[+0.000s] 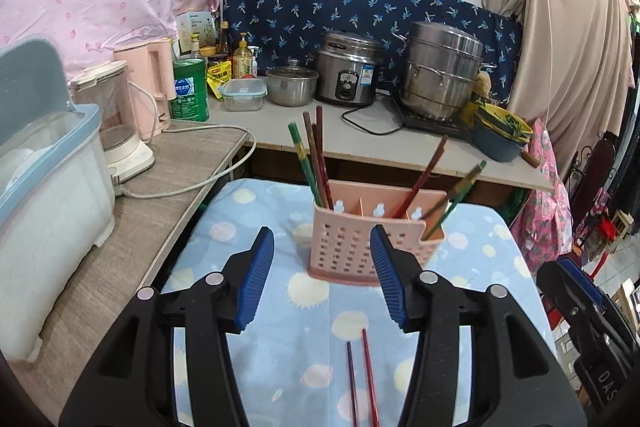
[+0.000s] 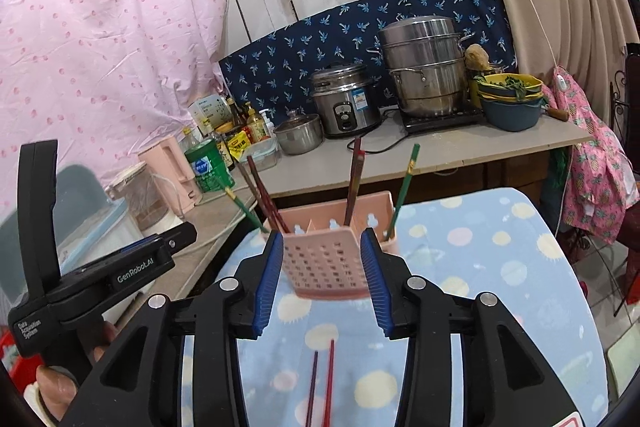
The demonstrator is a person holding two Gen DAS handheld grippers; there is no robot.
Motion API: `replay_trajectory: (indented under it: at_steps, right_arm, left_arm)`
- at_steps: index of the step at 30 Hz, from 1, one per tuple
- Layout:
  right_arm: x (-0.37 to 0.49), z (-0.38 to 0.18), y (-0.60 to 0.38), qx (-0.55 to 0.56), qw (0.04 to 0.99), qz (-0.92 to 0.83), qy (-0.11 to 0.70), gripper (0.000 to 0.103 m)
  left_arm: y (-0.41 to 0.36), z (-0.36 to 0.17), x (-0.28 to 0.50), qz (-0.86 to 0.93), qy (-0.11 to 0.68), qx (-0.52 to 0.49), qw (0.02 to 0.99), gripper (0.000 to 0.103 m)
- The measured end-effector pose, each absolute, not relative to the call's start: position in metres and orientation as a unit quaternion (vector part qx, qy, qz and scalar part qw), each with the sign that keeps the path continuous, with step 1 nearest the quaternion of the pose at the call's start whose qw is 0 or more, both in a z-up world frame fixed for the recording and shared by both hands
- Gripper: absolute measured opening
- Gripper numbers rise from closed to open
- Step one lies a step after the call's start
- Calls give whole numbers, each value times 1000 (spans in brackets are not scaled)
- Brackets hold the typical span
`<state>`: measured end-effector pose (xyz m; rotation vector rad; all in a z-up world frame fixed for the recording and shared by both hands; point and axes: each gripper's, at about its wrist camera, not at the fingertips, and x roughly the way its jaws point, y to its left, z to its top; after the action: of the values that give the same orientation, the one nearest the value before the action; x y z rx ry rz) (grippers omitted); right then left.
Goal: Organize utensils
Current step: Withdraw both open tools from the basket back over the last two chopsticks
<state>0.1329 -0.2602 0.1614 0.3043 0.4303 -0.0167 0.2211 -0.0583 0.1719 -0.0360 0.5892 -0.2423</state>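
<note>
A pink perforated utensil holder (image 1: 360, 247) (image 2: 328, 259) stands on the blue dotted cloth (image 1: 260, 227), with several red and green chopsticks (image 1: 316, 163) (image 2: 354, 183) leaning out of its compartments. Two loose chopsticks (image 1: 362, 379) (image 2: 322, 383), one dark and one red, lie side by side on the cloth in front of the holder. My left gripper (image 1: 322, 247) is open, empty, a little short of the holder. My right gripper (image 2: 322, 251) is open too, and the holder shows between its blue pads (image 2: 266, 279); I cannot tell whether they touch it.
A grey side table at the left carries a white lidded bin (image 1: 48, 195), a blender (image 1: 116, 115) and a pink kettle (image 1: 148, 83). The counter behind holds a rice cooker (image 1: 348, 71), a steamer pot (image 1: 440, 75), a small pot (image 1: 292, 85), bottles and stacked bowls (image 1: 502, 137). A hand (image 2: 56, 387) holds the left gripper's handle.
</note>
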Motion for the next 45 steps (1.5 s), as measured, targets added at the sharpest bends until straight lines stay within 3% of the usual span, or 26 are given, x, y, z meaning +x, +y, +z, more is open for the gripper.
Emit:
replay_trajectory:
  at_steps: [15,30,38,45]
  right_arm:
    - [54,95,-240,137,953,-8,270,49]
    - [25,30,-218,115,937,-13,330,49]
    - [19,6,-208,105,930,-16,353,49]
    - [22,-11,-200,96,923,-11,372,49]
  left_arm:
    - [-50,118,146,-116,313,3,943,64]
    - [-42,67,111,-101,344,11,933,78]
    - [-37,36,97,-82,363,35,927,79]
    - [-14,7,97,-58,402,-1,914,79]
